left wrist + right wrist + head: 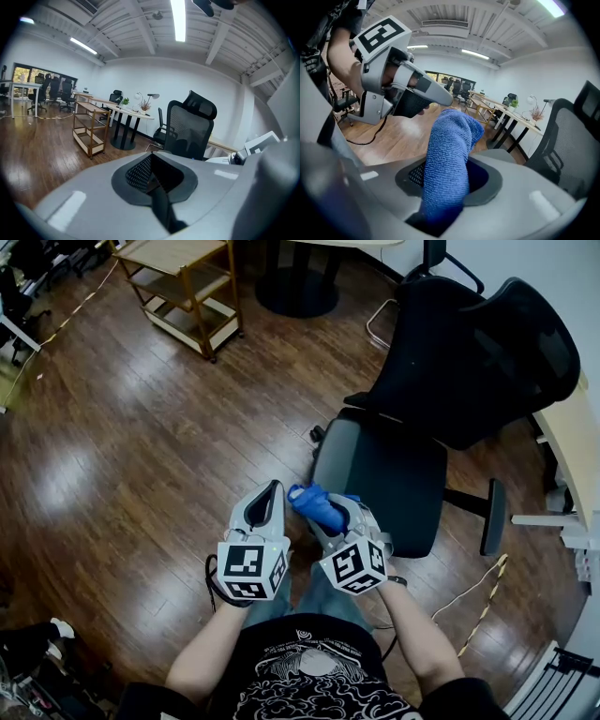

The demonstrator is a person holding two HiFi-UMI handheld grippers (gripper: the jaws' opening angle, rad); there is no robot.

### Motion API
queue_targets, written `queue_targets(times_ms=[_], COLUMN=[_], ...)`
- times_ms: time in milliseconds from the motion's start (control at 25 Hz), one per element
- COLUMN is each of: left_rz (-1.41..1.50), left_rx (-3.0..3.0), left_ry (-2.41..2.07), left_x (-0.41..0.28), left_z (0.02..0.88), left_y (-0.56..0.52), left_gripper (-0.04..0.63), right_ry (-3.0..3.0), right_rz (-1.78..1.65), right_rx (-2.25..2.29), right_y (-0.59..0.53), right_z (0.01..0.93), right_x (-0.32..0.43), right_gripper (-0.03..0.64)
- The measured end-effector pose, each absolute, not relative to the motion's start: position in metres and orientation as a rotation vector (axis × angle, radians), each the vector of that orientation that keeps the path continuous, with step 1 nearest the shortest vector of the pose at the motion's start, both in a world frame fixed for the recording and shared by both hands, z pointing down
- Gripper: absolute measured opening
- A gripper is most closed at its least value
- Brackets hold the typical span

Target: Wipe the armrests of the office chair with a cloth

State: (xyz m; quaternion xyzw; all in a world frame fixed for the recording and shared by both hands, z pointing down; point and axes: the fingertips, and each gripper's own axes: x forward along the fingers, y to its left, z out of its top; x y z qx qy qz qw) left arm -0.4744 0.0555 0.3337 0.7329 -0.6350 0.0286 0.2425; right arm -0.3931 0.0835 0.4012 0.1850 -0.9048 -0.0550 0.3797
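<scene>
bare wood floor (pixel 141 446) left of chair (pixel 384 474); blue cloth (pixel 447 154) in right tongs (pixel 330 518)

Left gripper (pixel 271 489): lower centre of frame, jaws together, empty.
Right gripper (pixel 323 514): just beside it, jaws clamped on blue cloth (pixel 447 159).
Forearms (pixel 208 652): bare, entering from the bottom edge.

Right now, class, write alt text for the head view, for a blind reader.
The right tongs grip a blue cloth beside the shut, empty left tongs, seen from above. A black office chair stands just ahead on a wooden floor.
</scene>
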Motion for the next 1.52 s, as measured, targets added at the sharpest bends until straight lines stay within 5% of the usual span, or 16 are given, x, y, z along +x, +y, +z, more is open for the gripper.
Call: queue_targets(times_ms=[720, 960, 1520], left_rz=[0.101, 0.057, 0.012], left_rx=[2.001, 1.978, 1.896], left_ry=[-1.715, -1.792, -1.814], left_x=[-0.482, -0.505, -0.529], left_z=[0.35, 0.341, 0.352], left_y=[0.077, 0.076, 0.083], left_gripper=[0.005, 0.005, 0.005], right_ry=[-2.312, -2.473, -2.289], right_rz=[-0.096, 0.028, -0.004], right_rx=[0.568, 0.633, 0.481], right_y=[0.133, 0.106, 0.087], right_z=[0.418, 0.357, 0.407], right_x=[-0.387, -0.425, -0.457], right_gripper=[0.148, 0.147, 0.147])
